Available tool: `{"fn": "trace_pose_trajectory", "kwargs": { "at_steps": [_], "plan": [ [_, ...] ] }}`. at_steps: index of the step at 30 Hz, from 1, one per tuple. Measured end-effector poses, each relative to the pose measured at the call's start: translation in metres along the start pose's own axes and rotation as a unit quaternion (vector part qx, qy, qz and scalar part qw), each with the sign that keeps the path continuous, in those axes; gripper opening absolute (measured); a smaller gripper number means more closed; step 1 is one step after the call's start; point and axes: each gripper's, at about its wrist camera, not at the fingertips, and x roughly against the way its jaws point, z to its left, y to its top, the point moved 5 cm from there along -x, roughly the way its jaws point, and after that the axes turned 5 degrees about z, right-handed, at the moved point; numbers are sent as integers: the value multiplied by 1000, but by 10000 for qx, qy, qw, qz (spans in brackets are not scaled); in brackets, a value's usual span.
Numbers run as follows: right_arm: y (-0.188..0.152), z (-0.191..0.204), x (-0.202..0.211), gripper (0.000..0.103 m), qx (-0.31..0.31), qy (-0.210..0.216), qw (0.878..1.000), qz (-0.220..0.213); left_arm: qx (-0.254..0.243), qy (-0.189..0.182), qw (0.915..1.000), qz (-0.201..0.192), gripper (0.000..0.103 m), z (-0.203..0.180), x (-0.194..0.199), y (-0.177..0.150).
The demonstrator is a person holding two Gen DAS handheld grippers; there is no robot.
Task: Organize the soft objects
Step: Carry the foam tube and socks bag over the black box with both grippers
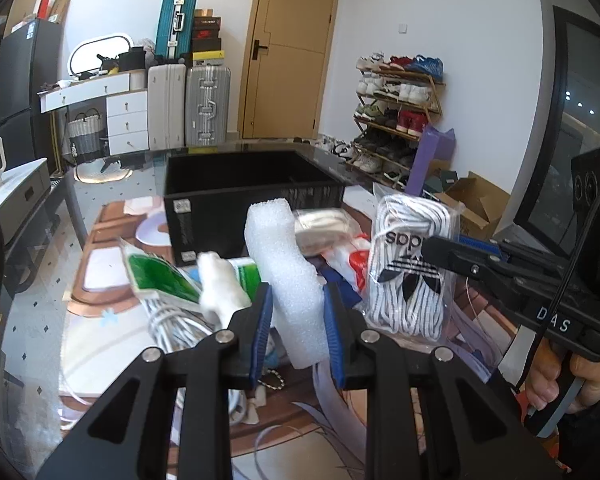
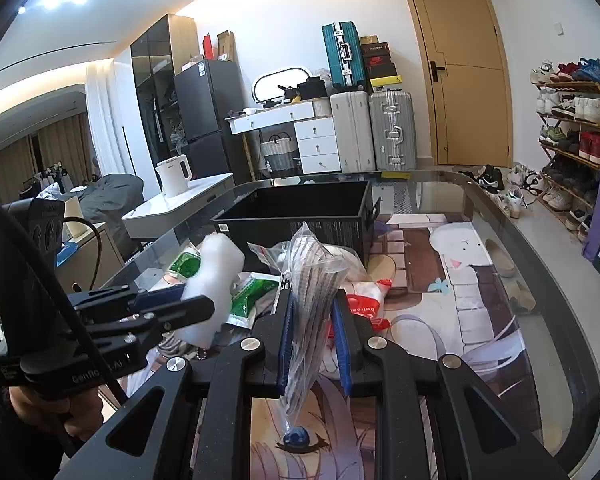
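A chunky white foam piece stands upright between the blue pads of my left gripper, which is shut on its lower part. From the right wrist view the foam piece shows at the left, held by the left gripper. My right gripper is shut on a clear bag of striped shoelaces, lifted above the pile. In the left wrist view that bag hangs to the right of the foam, with the right gripper clamped on its side.
An open black box stands just behind the pile on the glass-topped table. The pile holds green packets, a white fluffy piece, a coiled cable and a red-and-white bag. A dark monitor stands at the right.
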Motion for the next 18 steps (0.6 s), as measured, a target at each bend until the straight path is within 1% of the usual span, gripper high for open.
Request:
{"fn": "trace_pose_trajectory", "kwargs": {
  "at_steps": [11, 18],
  "plan": [
    [19, 7, 2, 18, 107, 6, 9999, -128, 44, 144, 9997, -205, 23, 23, 12, 18],
    [39, 9, 2, 18, 145, 14, 9995, -274, 40, 231, 9992, -331, 24, 32, 16, 39]
  ]
}}
